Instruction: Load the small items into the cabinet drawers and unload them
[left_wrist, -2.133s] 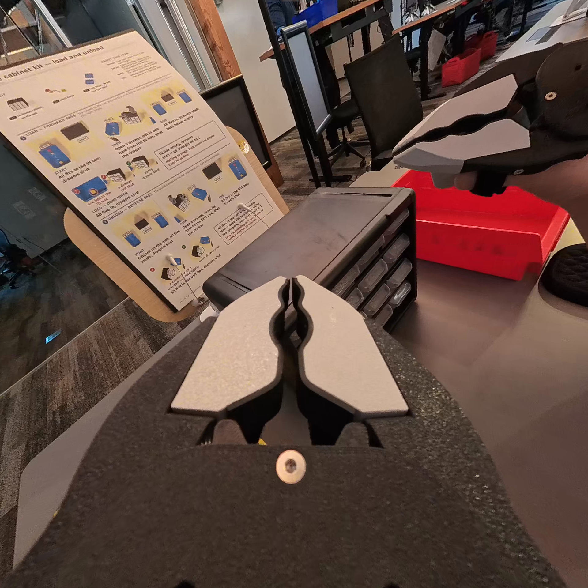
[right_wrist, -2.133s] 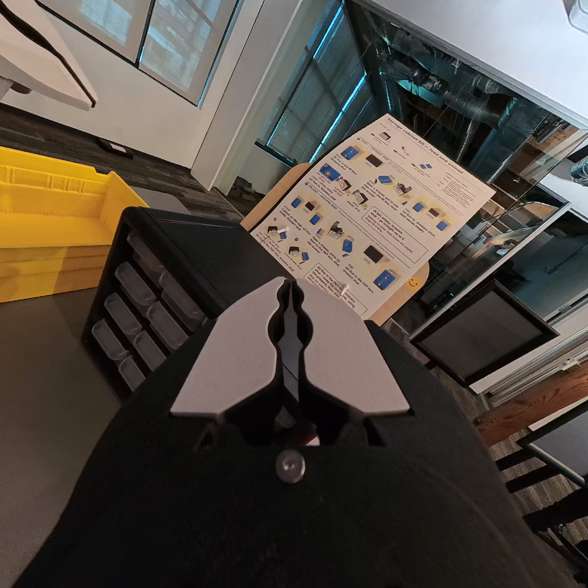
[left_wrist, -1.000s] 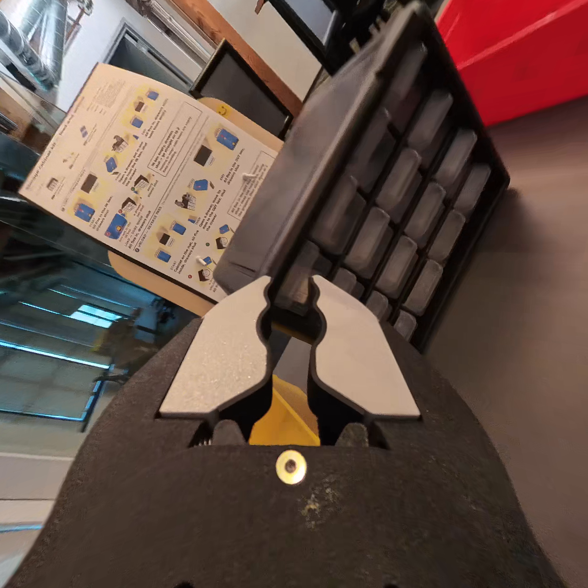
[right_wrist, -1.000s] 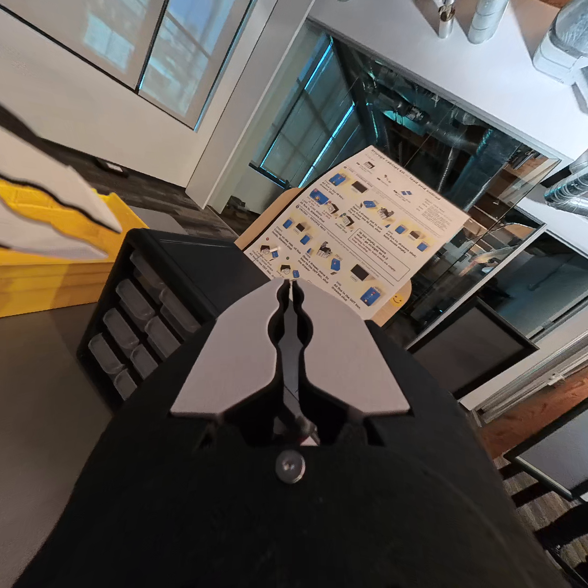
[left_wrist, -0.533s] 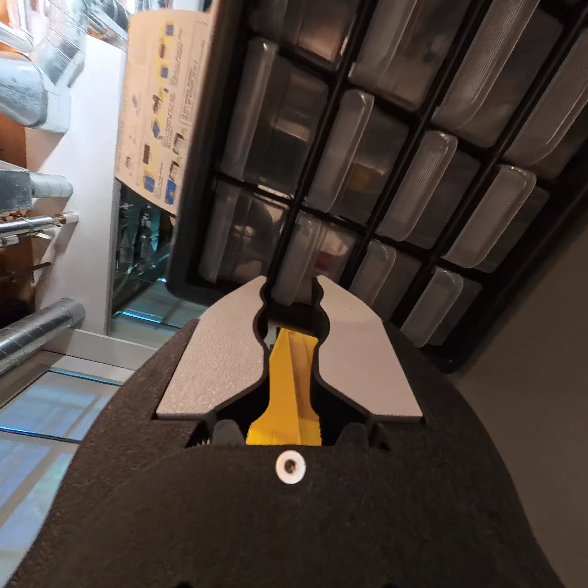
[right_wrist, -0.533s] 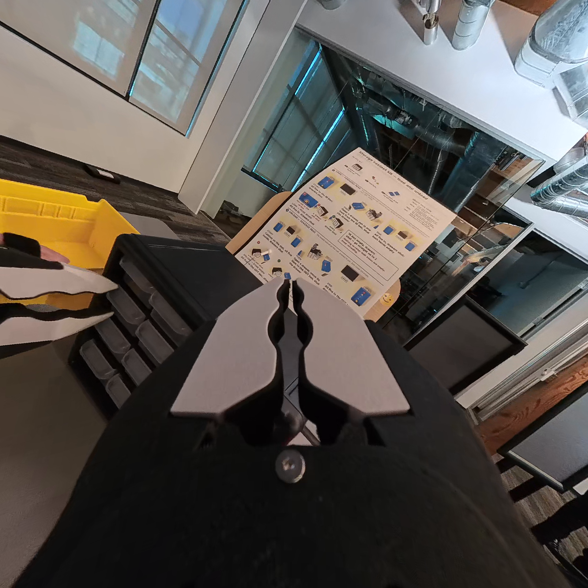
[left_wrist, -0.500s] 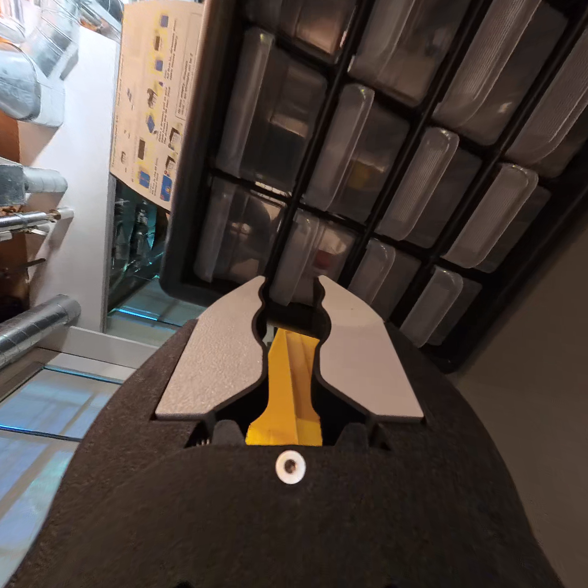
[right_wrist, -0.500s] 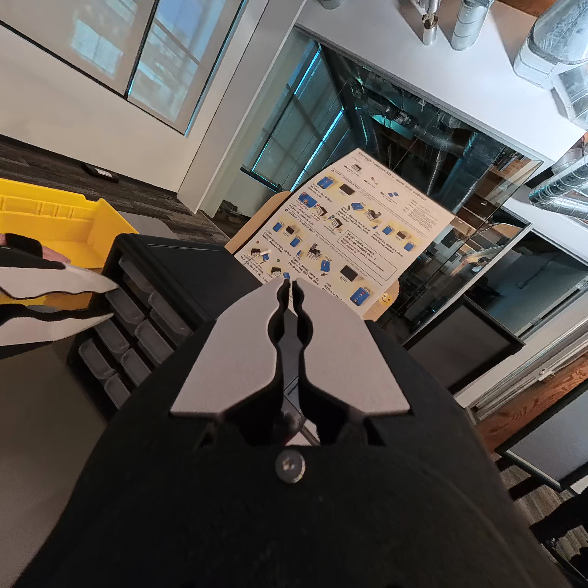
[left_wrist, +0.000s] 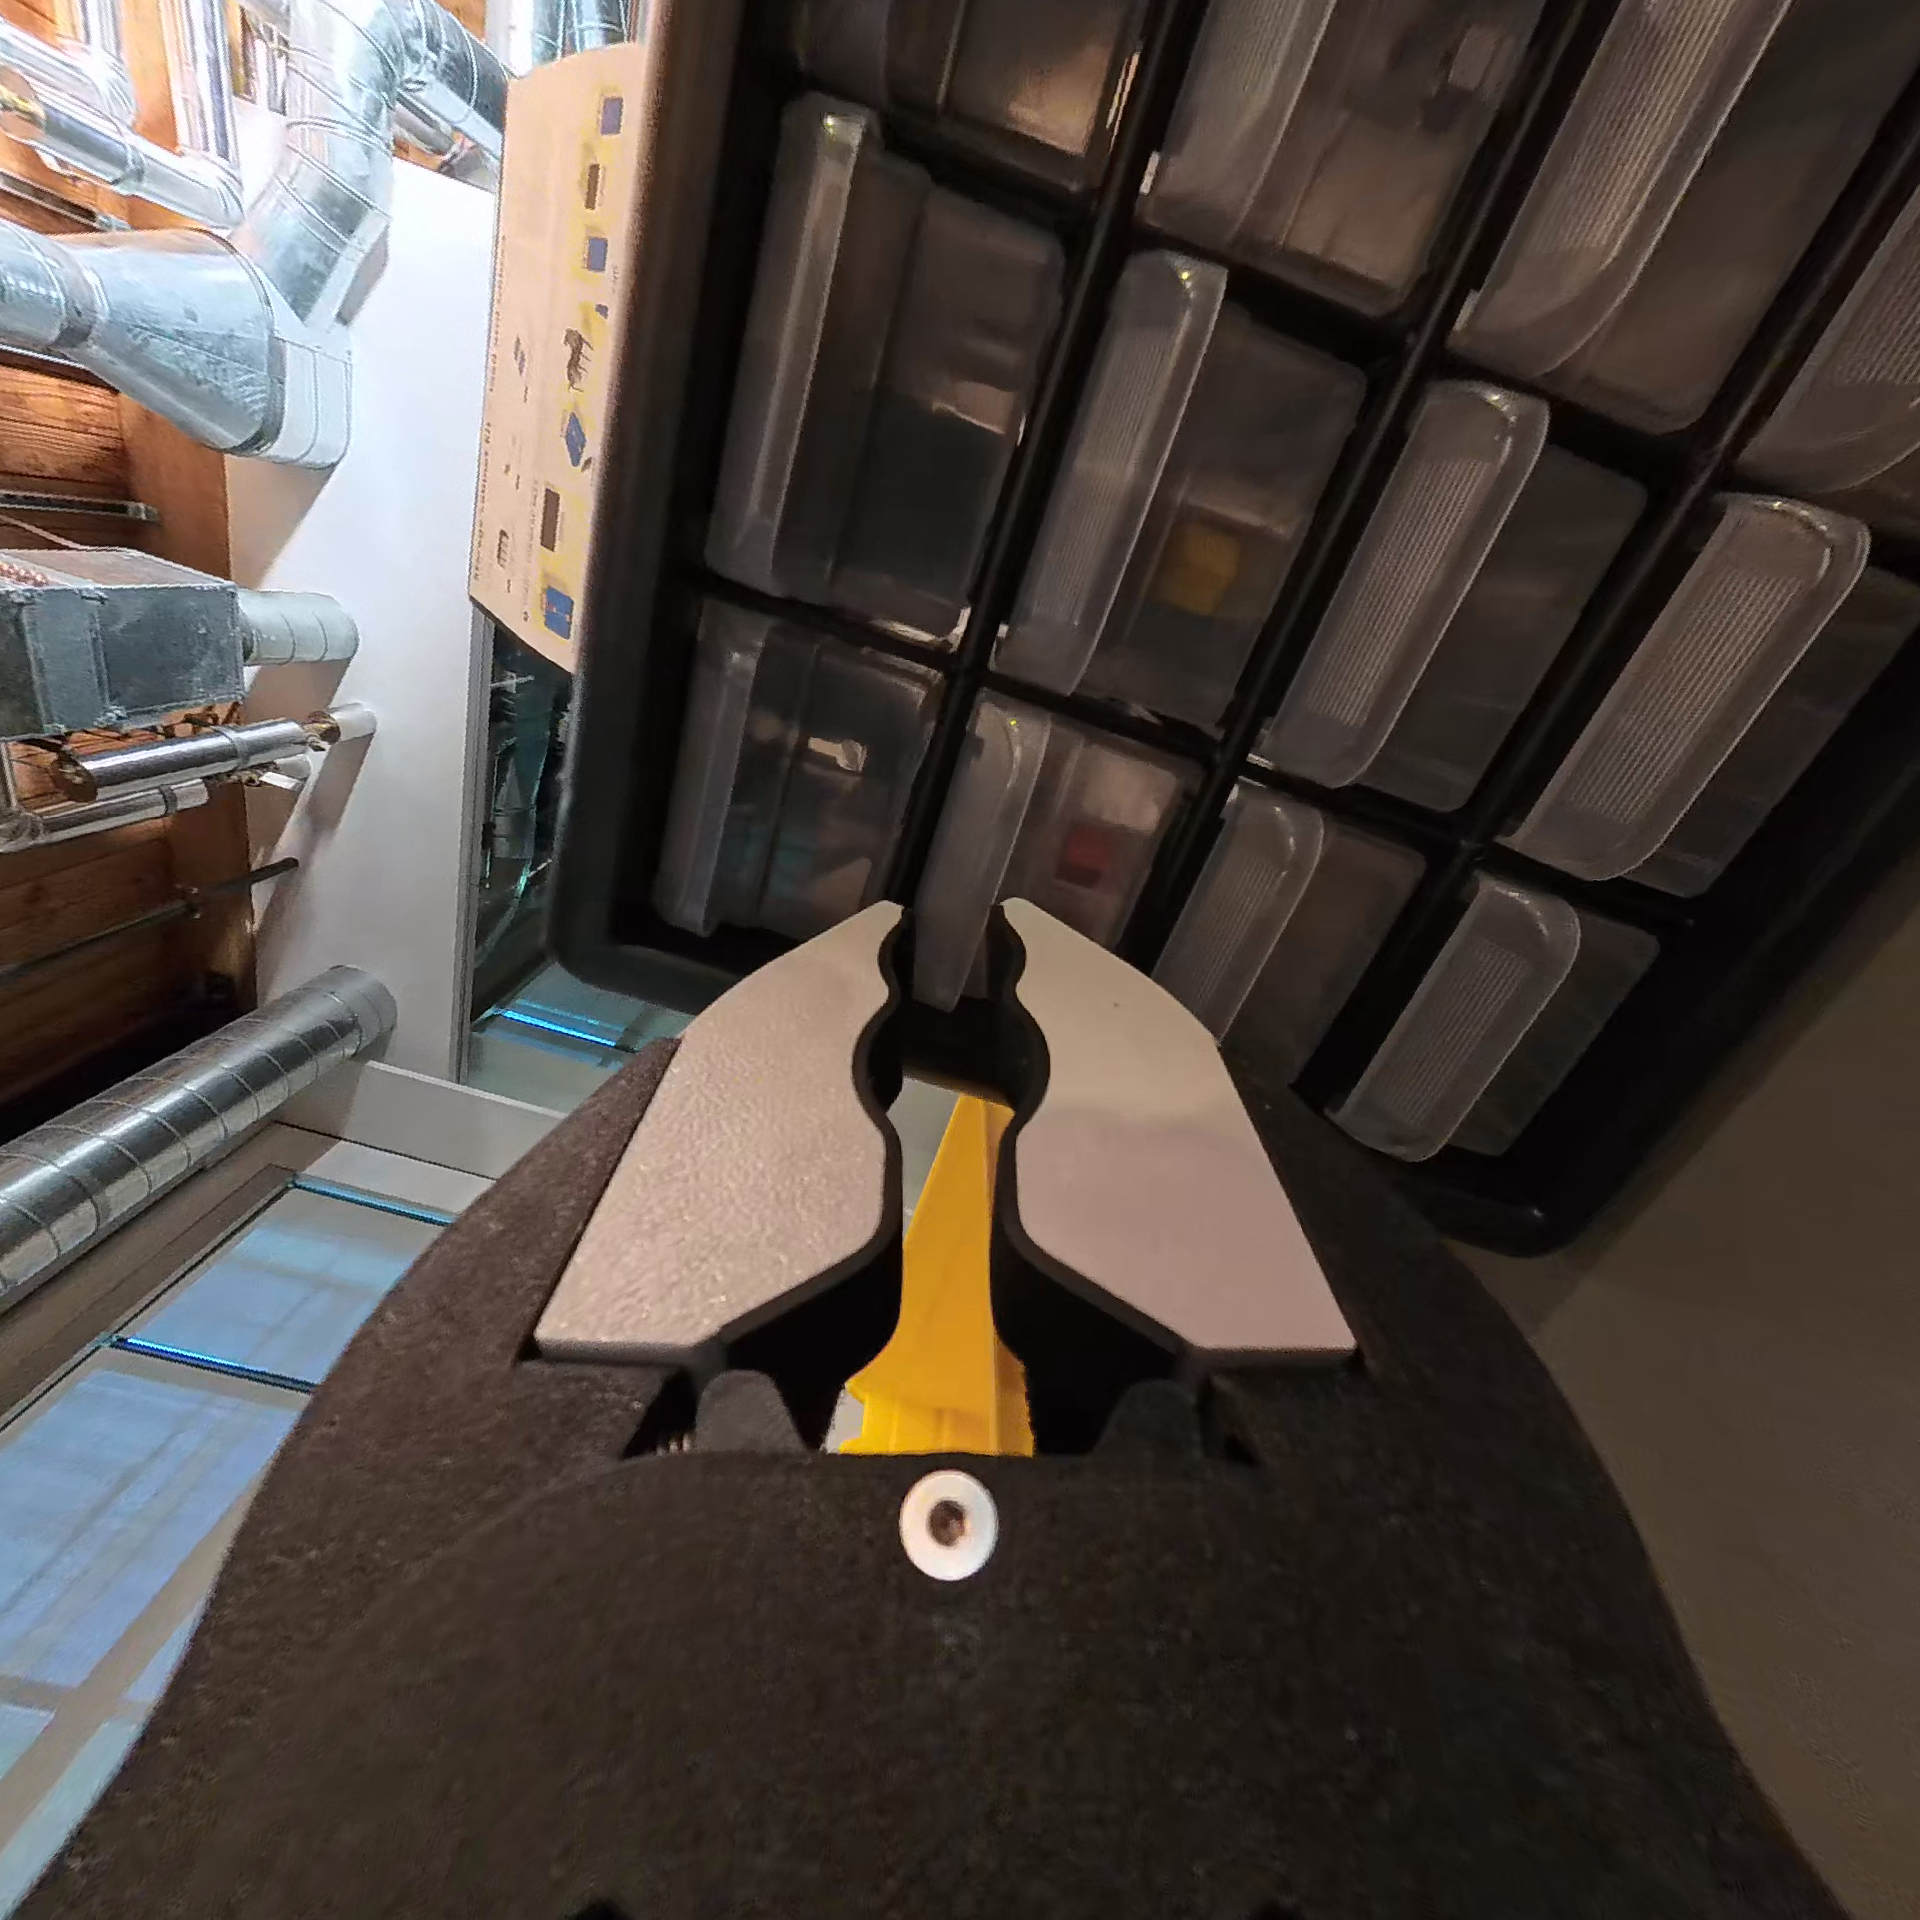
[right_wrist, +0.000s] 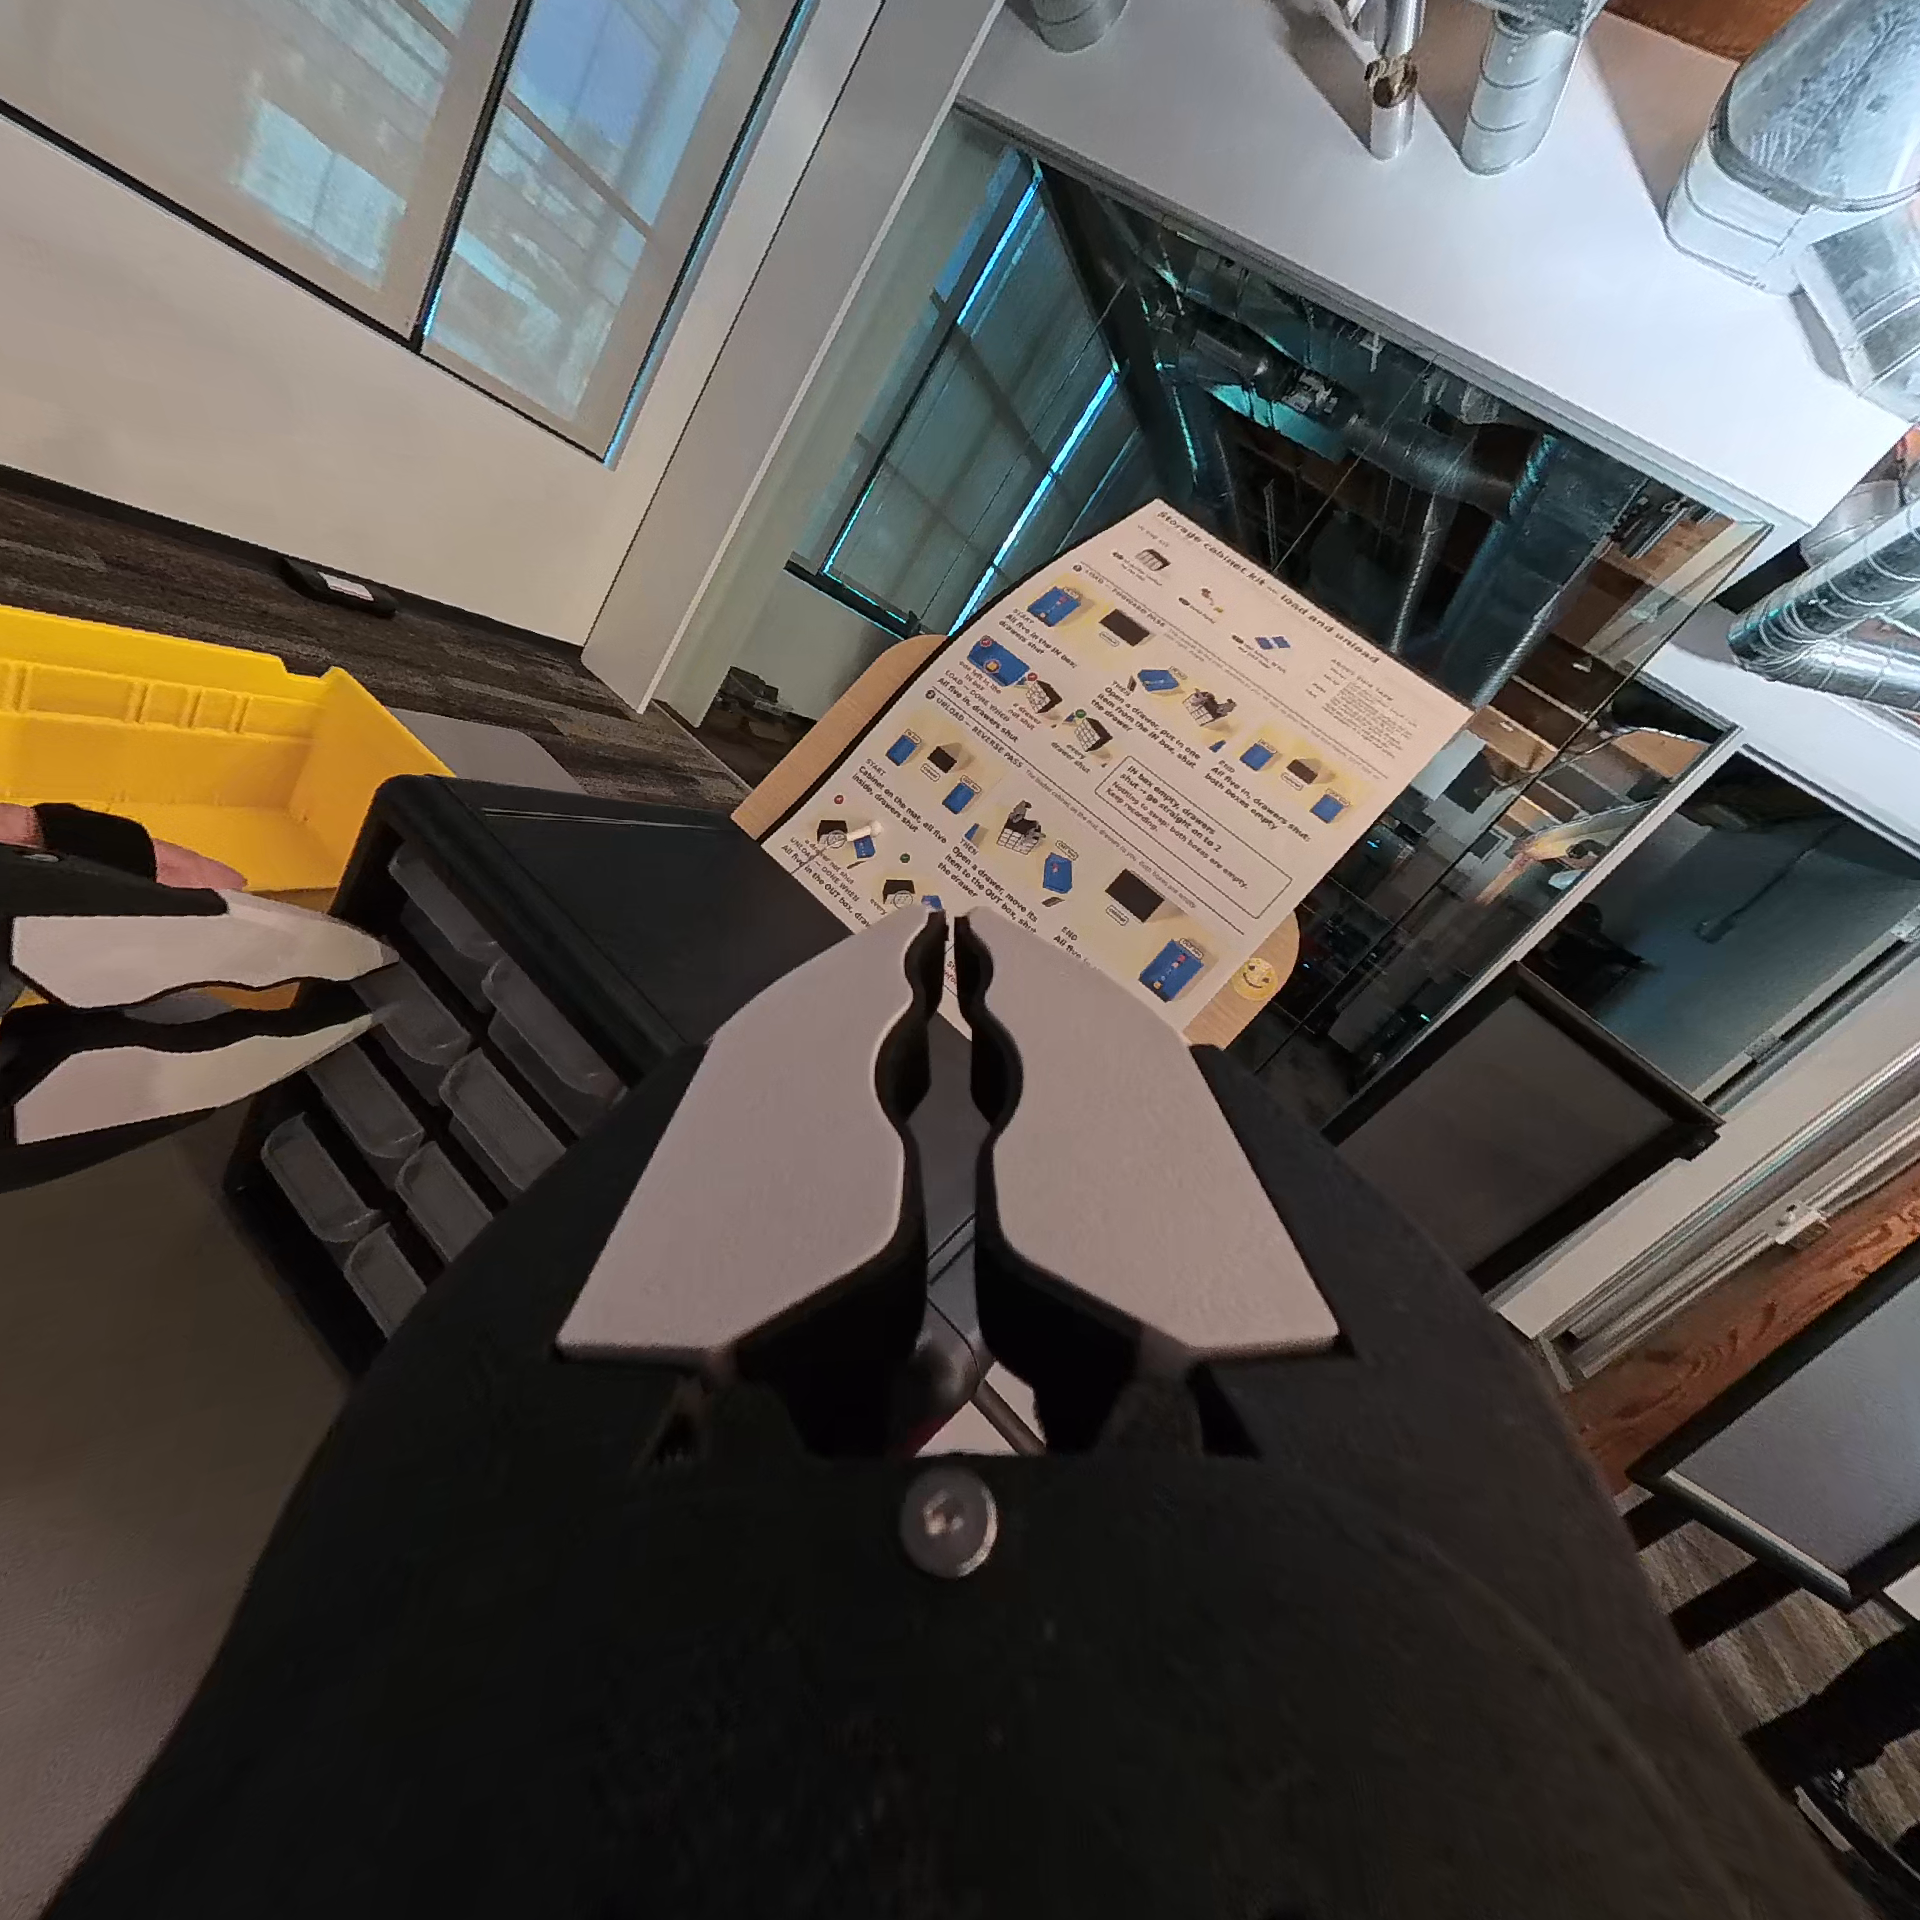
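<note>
The black cabinet of clear drawers fills the left wrist view, which is rolled on its side. My left gripper is closed on the clear handle of one drawer; a small red item shows inside that drawer. A yellow item sits in a neighbouring drawer. In the right wrist view the left gripper pinches that handle at the cabinet front. My right gripper is shut and empty, held above the cabinet's right side.
A yellow bin stands left of the cabinet and shows between my left fingers. An instruction board leans behind the cabinet. A dark monitor stands to the right. The grey table extends in front.
My left gripper has rolled sideways, moved up to the cabinet front and narrowed its jaws onto a drawer handle. The right gripper has stayed shut and hardly moved.
</note>
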